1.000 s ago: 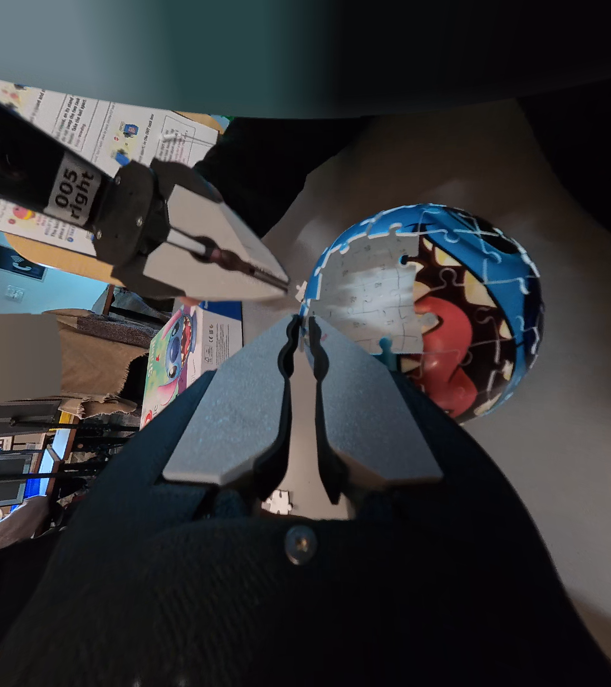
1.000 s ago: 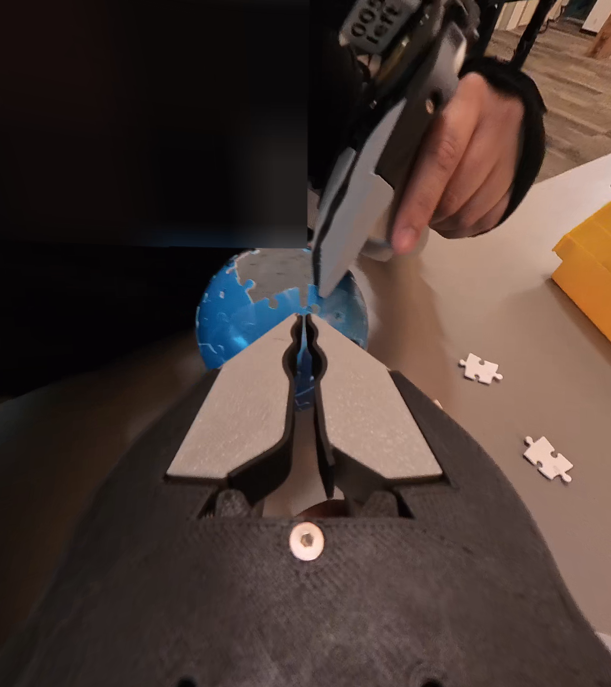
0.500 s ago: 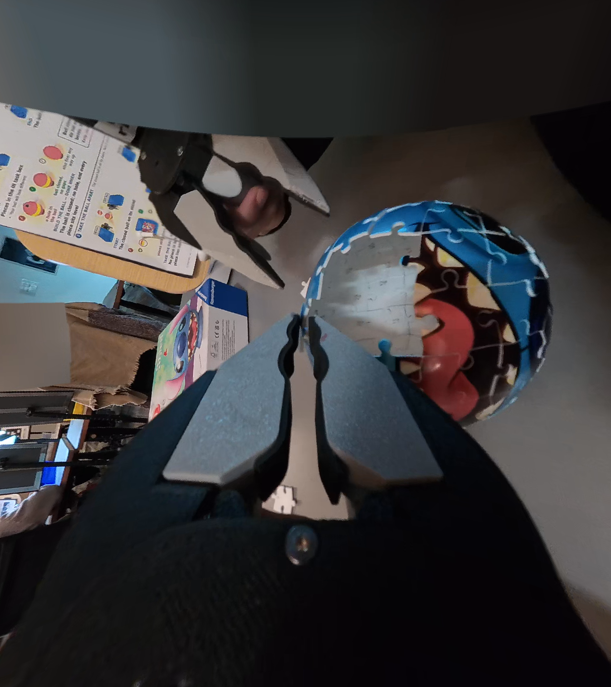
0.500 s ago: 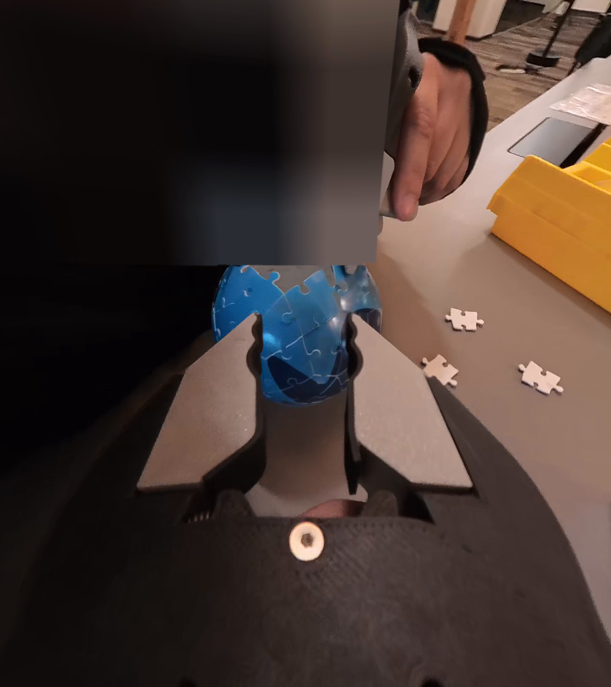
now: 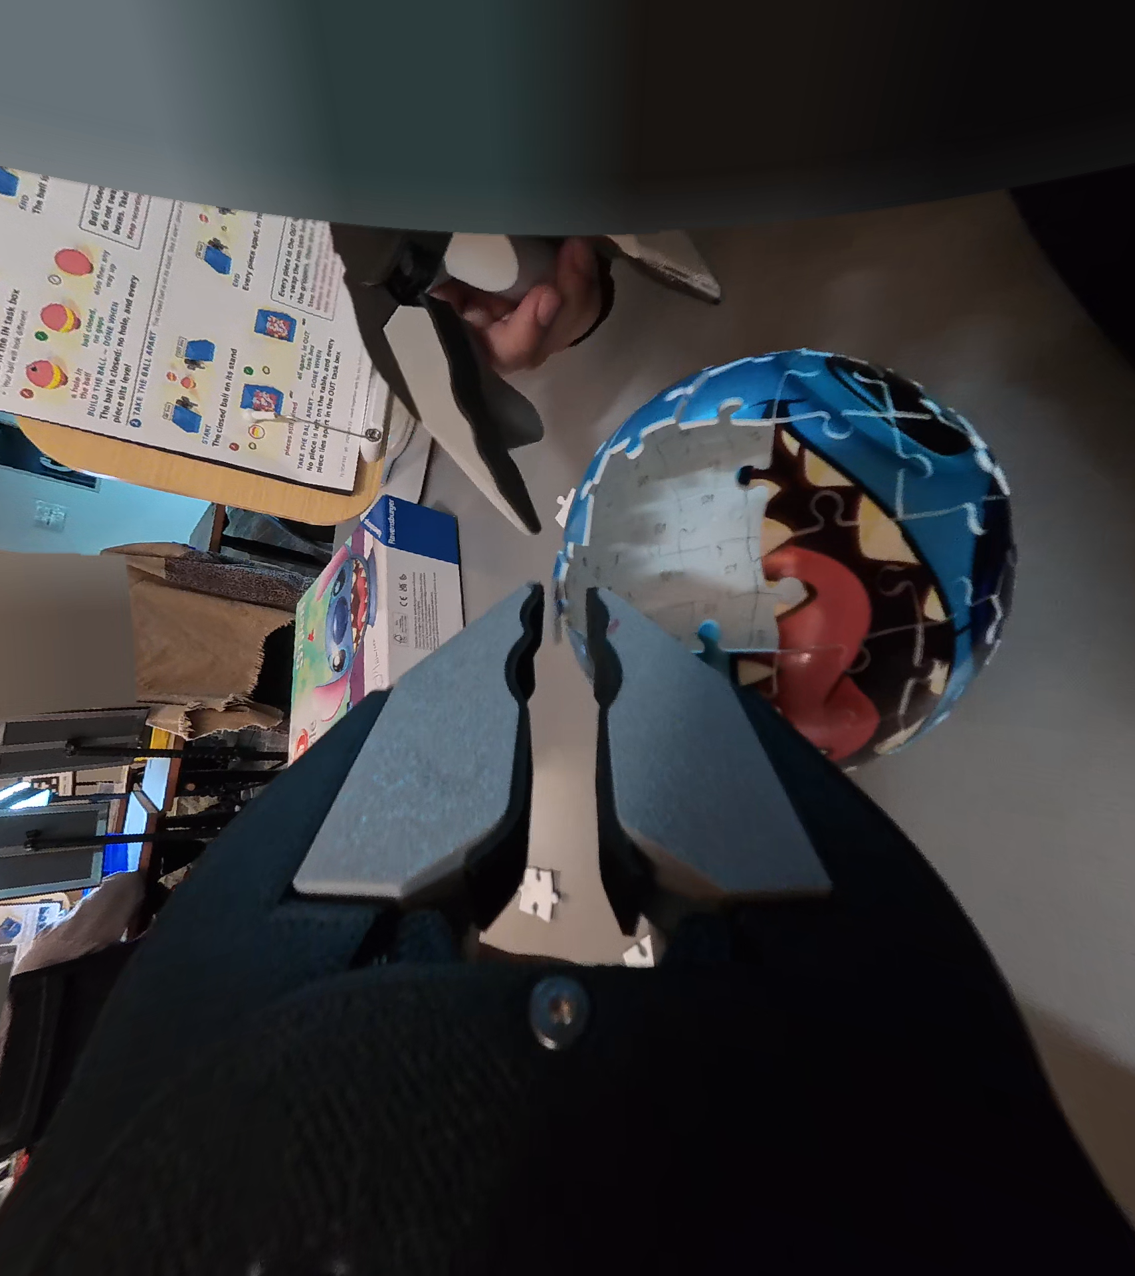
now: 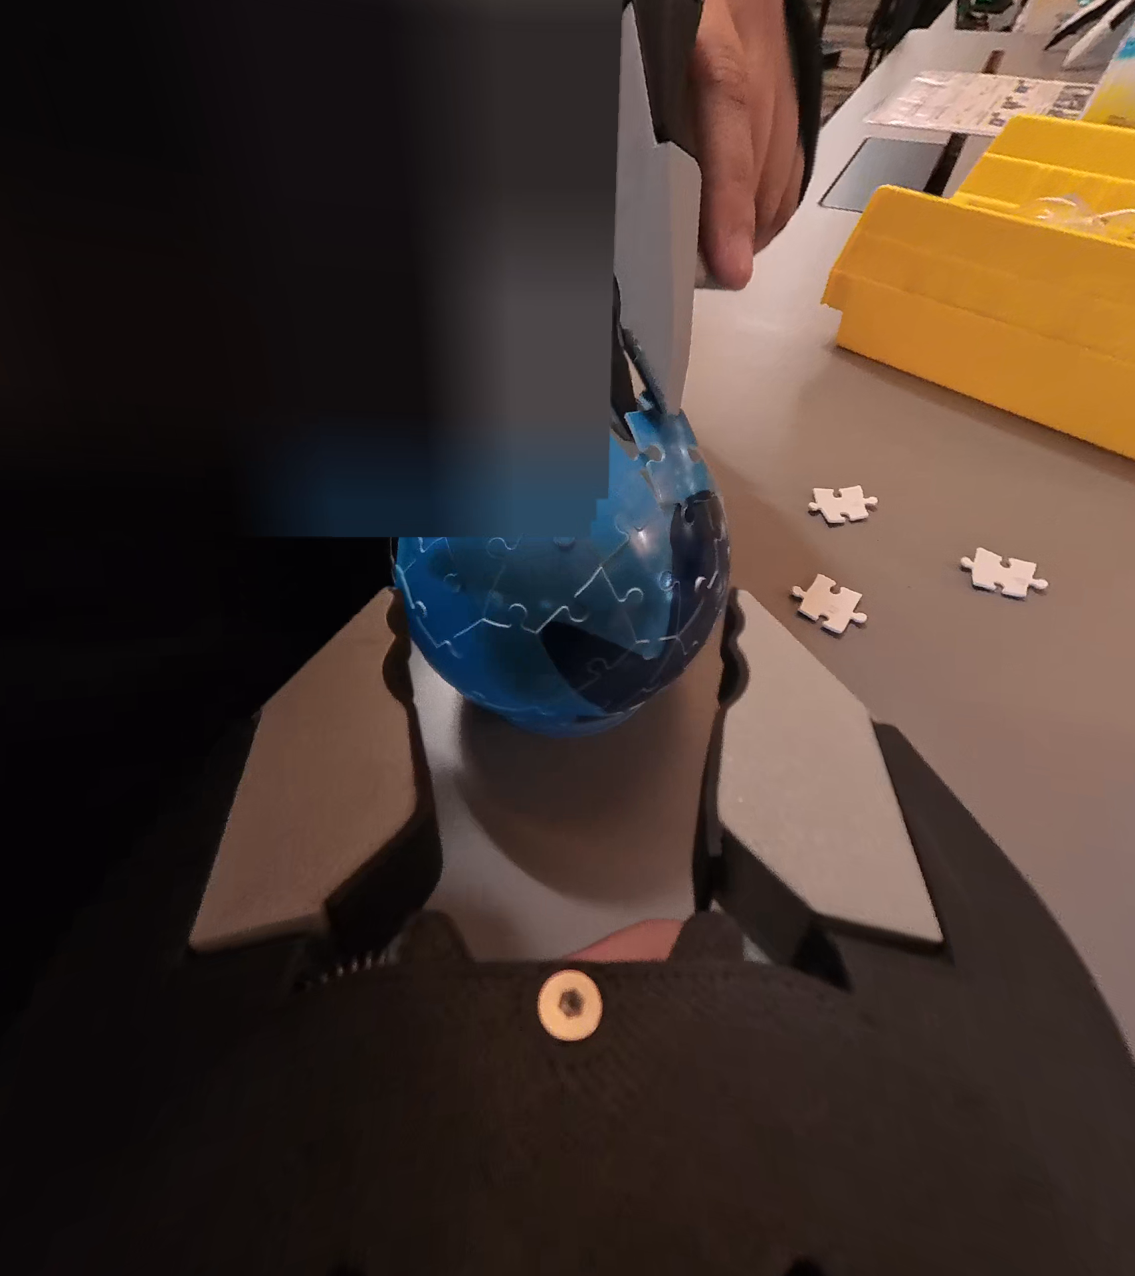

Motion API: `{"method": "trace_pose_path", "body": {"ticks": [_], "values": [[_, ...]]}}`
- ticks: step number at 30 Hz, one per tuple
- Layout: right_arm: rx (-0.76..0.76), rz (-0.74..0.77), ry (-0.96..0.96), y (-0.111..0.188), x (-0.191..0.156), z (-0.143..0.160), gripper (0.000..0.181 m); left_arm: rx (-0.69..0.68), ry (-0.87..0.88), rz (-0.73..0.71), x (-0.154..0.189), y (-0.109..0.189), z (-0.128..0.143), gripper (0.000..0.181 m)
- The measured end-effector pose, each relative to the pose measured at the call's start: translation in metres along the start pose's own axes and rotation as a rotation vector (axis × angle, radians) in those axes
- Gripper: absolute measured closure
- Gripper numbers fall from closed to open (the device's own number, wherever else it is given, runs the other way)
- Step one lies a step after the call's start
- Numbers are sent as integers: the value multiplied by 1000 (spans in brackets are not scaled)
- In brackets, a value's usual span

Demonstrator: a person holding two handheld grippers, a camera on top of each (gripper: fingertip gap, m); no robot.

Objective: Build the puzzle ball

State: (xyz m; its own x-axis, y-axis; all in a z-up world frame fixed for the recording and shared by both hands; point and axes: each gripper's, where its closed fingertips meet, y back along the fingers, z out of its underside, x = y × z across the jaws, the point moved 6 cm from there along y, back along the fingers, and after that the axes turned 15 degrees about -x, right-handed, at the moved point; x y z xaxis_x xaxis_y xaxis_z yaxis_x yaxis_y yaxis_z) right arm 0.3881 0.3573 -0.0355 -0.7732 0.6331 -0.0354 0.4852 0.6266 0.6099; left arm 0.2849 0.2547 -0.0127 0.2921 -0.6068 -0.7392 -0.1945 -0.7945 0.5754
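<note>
the left gripper [image 5: 561, 601] pinches the open rim of the puzzle ball [image 5: 848, 552] on the table [image 5: 1069, 863], and the right gripper [image 6: 561, 625] is spread wide and empty, its fingers on both sides of the ball. the step seems to be steadying the unfinished shell. next the right one probably must take a loose piece [image 6: 829, 602] lying near.

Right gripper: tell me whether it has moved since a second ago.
Yes. The right gripper has turned toward the yellow bin, which fills more of its view; its jaws, shut before, now frame the puzzle ball.
</note>
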Motion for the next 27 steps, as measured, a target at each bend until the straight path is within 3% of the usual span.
{"method": "trace_pose_path", "body": {"ticks": [9,27], "values": [[-39,65,5,-18,-11,2,87,-23,-32,-9,0,-2,2,175],[-36,97,-10,-25,-10,2,88,-68,-51,-2,-1,-4,2,179]]}}
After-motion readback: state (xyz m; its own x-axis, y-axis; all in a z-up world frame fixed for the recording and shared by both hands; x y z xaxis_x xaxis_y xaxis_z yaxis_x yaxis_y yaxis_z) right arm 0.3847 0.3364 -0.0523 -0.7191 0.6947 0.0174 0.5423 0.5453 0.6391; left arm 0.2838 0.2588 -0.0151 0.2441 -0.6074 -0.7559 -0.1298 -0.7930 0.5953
